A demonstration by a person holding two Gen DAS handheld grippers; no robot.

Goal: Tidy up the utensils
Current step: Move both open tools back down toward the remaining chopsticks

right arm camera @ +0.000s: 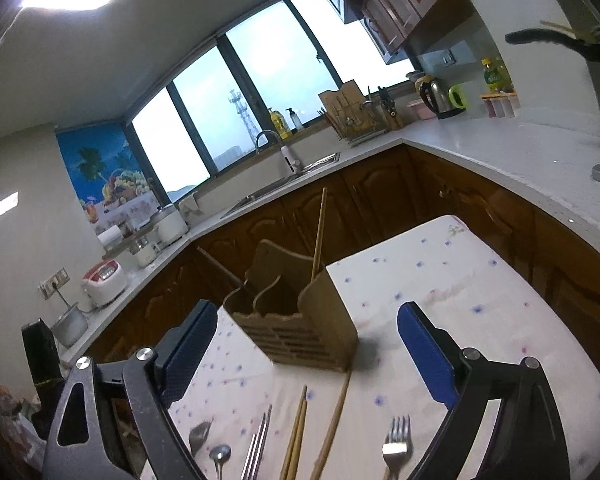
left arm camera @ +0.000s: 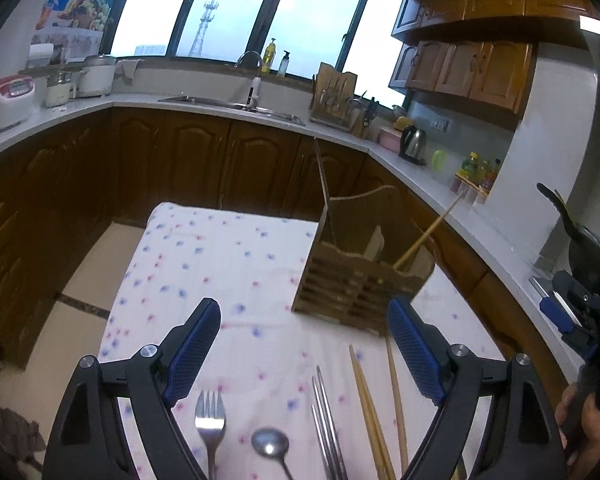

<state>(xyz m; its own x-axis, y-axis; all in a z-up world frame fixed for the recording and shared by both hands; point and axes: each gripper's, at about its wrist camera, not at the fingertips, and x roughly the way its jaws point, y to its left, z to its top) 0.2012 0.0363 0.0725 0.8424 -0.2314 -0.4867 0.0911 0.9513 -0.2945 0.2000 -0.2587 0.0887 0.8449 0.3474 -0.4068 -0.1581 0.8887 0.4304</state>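
left gripper (left arm camera: 304, 316): jaws wide apart, empty | right gripper (right arm camera: 308, 320): jaws apart, empty | wooden holder (right arm camera: 300, 320): one chopstick (right arm camera: 319, 232) inside, perhaps two | fork (left arm camera: 210, 416), spoon (left arm camera: 270, 444), loose chopsticks (left arm camera: 370, 412) on cloth (left arm camera: 228, 248)

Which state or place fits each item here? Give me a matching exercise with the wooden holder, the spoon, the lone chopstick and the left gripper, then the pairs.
Items:
1. wooden holder
2. spoon
3. lone chopstick
4. left gripper

States or places:
A. lying flat on the floral cloth, between a fork and the metal chopsticks
B. open, holding nothing
C. standing upright in a compartment
D. standing on the cloth beyond the loose utensils

Pairs: 1-D, 2-A, 3-C, 4-B
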